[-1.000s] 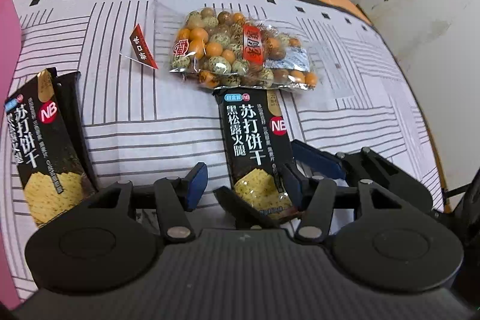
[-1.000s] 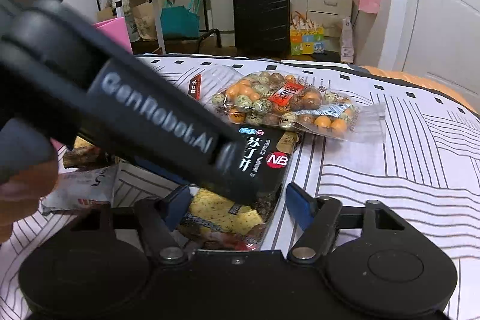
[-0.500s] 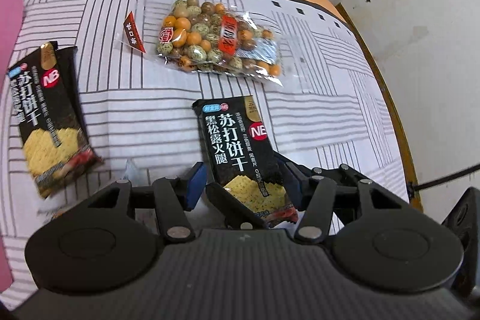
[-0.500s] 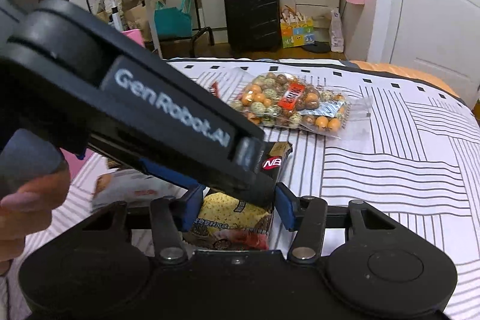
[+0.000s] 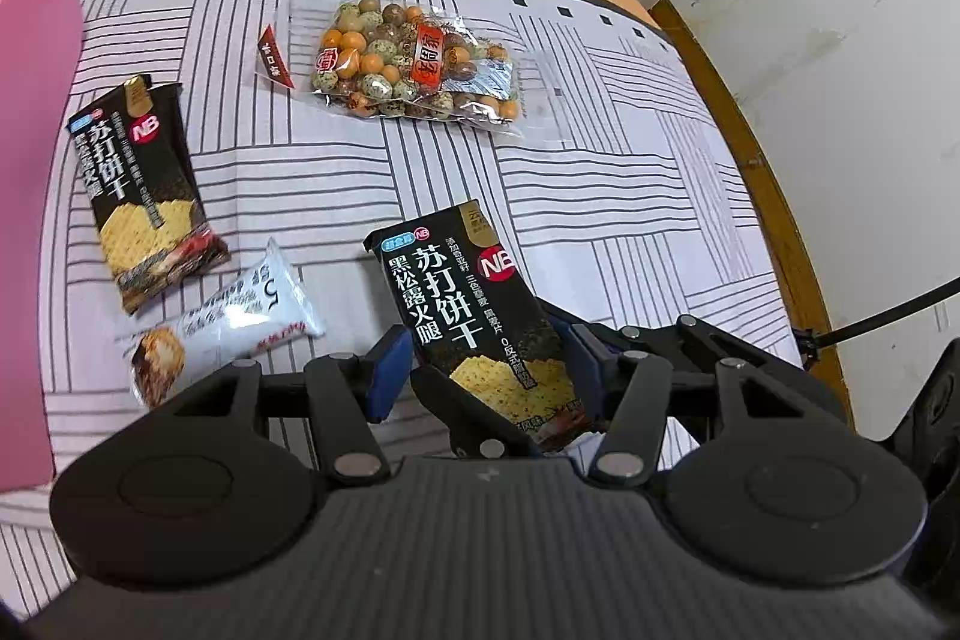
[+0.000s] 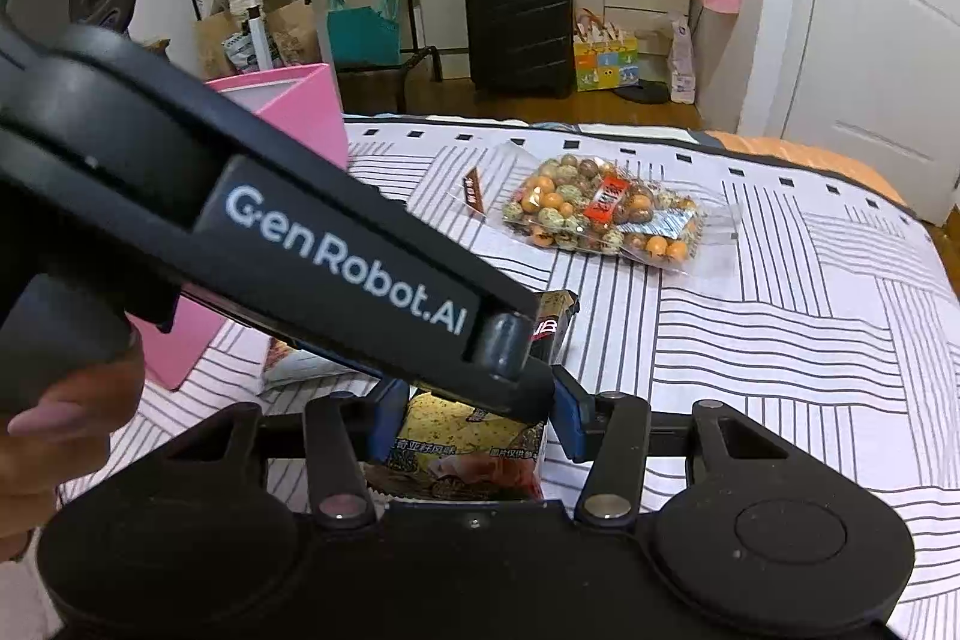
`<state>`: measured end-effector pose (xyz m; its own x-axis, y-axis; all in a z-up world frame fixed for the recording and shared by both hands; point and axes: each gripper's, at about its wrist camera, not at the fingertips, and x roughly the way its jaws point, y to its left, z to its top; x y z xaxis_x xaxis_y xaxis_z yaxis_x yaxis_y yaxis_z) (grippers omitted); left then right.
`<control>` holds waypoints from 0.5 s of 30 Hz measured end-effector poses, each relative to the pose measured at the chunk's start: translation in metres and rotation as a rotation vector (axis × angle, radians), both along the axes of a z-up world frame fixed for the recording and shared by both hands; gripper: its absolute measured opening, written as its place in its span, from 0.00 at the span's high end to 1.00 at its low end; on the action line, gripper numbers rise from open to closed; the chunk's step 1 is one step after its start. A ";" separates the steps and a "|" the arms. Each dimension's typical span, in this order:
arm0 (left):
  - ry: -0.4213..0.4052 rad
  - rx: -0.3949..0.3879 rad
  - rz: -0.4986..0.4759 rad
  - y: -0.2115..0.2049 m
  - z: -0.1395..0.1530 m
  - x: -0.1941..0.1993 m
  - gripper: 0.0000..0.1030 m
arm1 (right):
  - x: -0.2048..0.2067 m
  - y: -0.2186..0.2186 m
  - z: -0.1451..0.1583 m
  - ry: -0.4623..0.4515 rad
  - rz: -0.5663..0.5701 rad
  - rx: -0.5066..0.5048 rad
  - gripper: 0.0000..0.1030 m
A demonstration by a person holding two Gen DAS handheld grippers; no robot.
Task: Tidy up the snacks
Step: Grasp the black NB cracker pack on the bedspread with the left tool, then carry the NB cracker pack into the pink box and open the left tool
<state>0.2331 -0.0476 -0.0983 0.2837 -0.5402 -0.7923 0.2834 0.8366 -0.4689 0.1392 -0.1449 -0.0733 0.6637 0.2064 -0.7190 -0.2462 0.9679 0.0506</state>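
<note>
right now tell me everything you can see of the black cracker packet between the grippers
The black cracker packet is a glossy sealed pouch with white Chinese lettering, a red NB badge and a picture of yellow crackers at its near end. It is tilted, far end up, clear of the striped cloth. The left gripper and right gripper both clamp its near end, the right one having just closed on it.

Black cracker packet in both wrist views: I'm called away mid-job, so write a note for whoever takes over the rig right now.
Left gripper: shut on the black cracker packet, its top end raised off the striped cloth.
Right gripper: jaws have just been closing on the same packet's lower end.
On the cloth: second cracker packet, white snack packet, nut bag.
Pink box at left, inside hidden.
Nothing visibly sorted; all four snacks remain.
</note>
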 end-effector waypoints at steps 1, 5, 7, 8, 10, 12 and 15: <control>-0.004 -0.002 0.001 0.002 0.002 -0.003 0.47 | 0.004 0.001 0.002 -0.003 0.003 -0.001 0.47; -0.018 -0.010 -0.004 0.010 0.017 -0.016 0.47 | -0.011 0.008 0.018 -0.038 0.028 -0.009 0.47; -0.034 -0.018 -0.002 0.016 0.028 -0.023 0.47 | -0.017 0.011 0.026 -0.056 0.045 -0.012 0.47; -0.044 -0.018 -0.001 0.019 0.033 -0.027 0.47 | -0.020 0.014 0.031 -0.068 0.053 -0.014 0.47; -0.067 -0.016 0.005 0.027 0.046 -0.035 0.47 | -0.025 0.021 0.040 -0.093 0.073 -0.020 0.47; -0.090 -0.017 0.016 0.036 0.057 -0.042 0.47 | -0.028 0.030 0.050 -0.117 0.096 -0.032 0.47; -0.126 -0.018 0.040 0.052 0.074 -0.053 0.47 | -0.027 0.051 0.062 -0.147 0.167 -0.079 0.47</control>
<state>0.1798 0.0040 -0.0246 0.4020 -0.5400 -0.7394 0.3072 0.8403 -0.4467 0.1118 -0.0943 -0.0110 0.7237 0.2689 -0.6355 -0.4022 0.9127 -0.0719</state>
